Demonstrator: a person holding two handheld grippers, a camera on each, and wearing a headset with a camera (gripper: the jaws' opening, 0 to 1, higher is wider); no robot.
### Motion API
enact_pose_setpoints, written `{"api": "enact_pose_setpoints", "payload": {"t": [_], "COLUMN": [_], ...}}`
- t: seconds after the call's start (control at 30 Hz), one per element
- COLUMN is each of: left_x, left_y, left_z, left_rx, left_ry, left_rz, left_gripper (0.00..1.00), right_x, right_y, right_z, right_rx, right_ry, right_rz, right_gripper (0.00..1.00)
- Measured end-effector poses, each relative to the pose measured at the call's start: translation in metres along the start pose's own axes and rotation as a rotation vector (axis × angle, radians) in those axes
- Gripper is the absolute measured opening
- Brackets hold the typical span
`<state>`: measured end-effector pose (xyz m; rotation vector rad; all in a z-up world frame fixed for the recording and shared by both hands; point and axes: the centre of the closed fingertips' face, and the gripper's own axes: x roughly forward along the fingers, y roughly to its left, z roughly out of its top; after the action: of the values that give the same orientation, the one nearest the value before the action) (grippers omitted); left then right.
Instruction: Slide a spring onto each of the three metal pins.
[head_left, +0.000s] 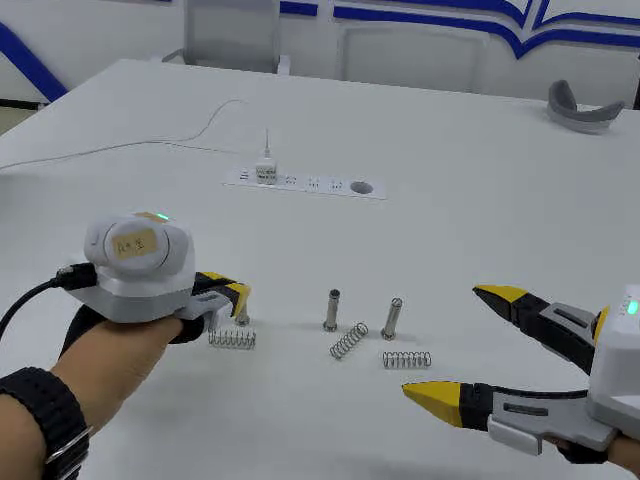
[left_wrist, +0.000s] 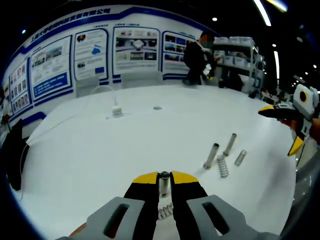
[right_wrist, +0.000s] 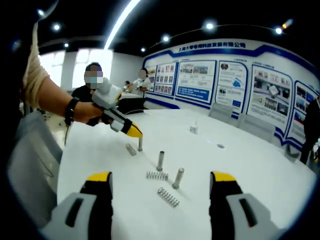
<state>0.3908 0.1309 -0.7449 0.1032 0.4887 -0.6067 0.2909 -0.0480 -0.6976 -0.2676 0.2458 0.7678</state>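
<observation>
Three short metal pins stand upright on the white table (head_left: 450, 200). My left gripper (head_left: 240, 293) (left_wrist: 164, 176) is shut on the left pin (head_left: 242, 319) (left_wrist: 163, 184), and a spring (head_left: 232, 339) lies flat just below it. The middle pin (head_left: 332, 310) and the right pin (head_left: 392, 317) stand bare. A second spring (head_left: 348, 340) lies slanted between them and a third spring (head_left: 407, 359) lies in front of the right pin. My right gripper (head_left: 465, 343) (right_wrist: 160, 180) hovers open to the right of these, holding nothing.
A white power strip (head_left: 305, 183) with a plugged-in adapter (head_left: 265, 170) and its cable lies further back. A grey curved object (head_left: 585, 108) rests at the far right edge. A chair (head_left: 232, 35) stands behind the table. People stand in the background.
</observation>
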Motion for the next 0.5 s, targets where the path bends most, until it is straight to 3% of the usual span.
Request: {"api": "enact_pose_setpoints", "payload": {"t": [0.5], "left_x": [-0.0016], "left_y": [-0.0012], "left_z": [0.0019], "left_rx": [0.008], "left_ry": [-0.01], "left_rz": [0.001], "left_gripper": [0.09], "right_x": [0.0012], "right_y": [0.0035], "right_z": [-0.001], "right_rx": [-0.003], "right_ry": [0.001], "right_rz": [0.007], "right_gripper": [0.81]}}
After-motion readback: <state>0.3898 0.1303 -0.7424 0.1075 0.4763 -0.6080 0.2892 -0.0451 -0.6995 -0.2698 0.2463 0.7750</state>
